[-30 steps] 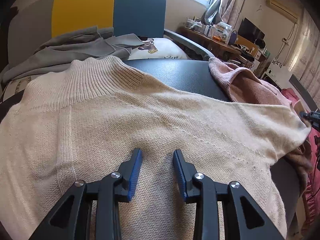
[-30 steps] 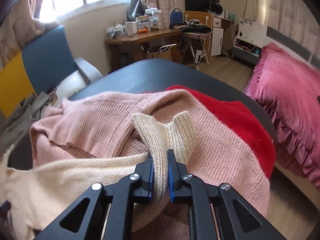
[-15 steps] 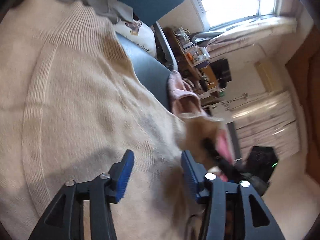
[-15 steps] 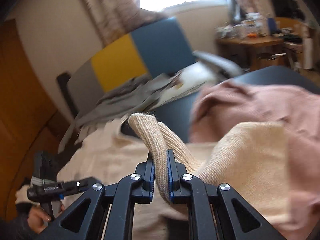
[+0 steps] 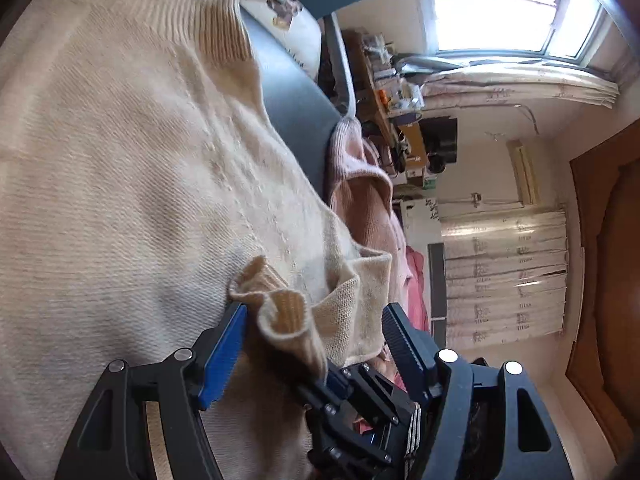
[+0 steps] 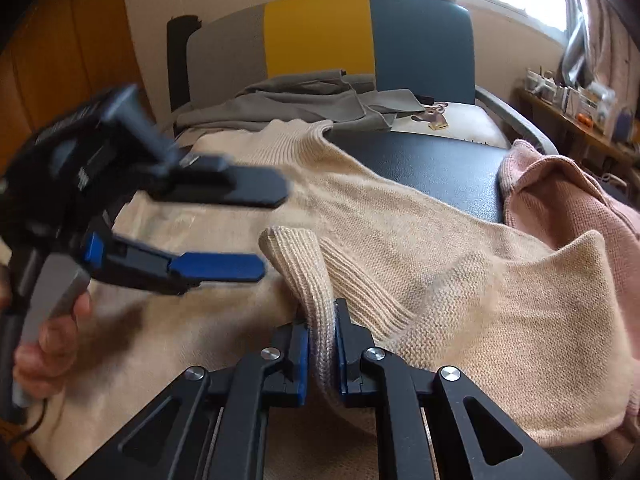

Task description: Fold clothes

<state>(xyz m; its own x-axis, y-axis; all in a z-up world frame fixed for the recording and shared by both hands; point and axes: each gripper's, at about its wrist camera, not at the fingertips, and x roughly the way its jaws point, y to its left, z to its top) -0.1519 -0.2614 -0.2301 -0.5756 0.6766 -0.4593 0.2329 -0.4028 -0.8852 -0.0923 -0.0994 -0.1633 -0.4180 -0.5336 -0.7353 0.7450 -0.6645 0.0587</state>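
Note:
A cream knit sweater point(image 6: 392, 220) lies spread on the dark table point(image 6: 432, 160), collar toward the chair. My right gripper point(image 6: 322, 312) is shut on the ribbed sleeve cuff point(image 6: 304, 264) and holds the sleeve folded over the sweater body. My left gripper point(image 5: 314, 320) is open, tilted on its side, with the cuff point(image 5: 280, 312) between its fingers; it also shows at the left of the right wrist view point(image 6: 256, 232). In the left wrist view the right gripper point(image 5: 332, 384) comes in from below, holding the cuff.
A pink sweater point(image 6: 560, 196) lies on the right of the table, partly under the cream sleeve. A grey garment point(image 6: 304, 100) lies on the yellow and blue chair point(image 6: 360, 36) behind. A cluttered desk point(image 6: 580, 108) stands at the far right.
My right gripper has carried the cuff from over the pink sweater leftward across the cream sweater. My left gripper has rolled onto its side and moved up around the cuff.

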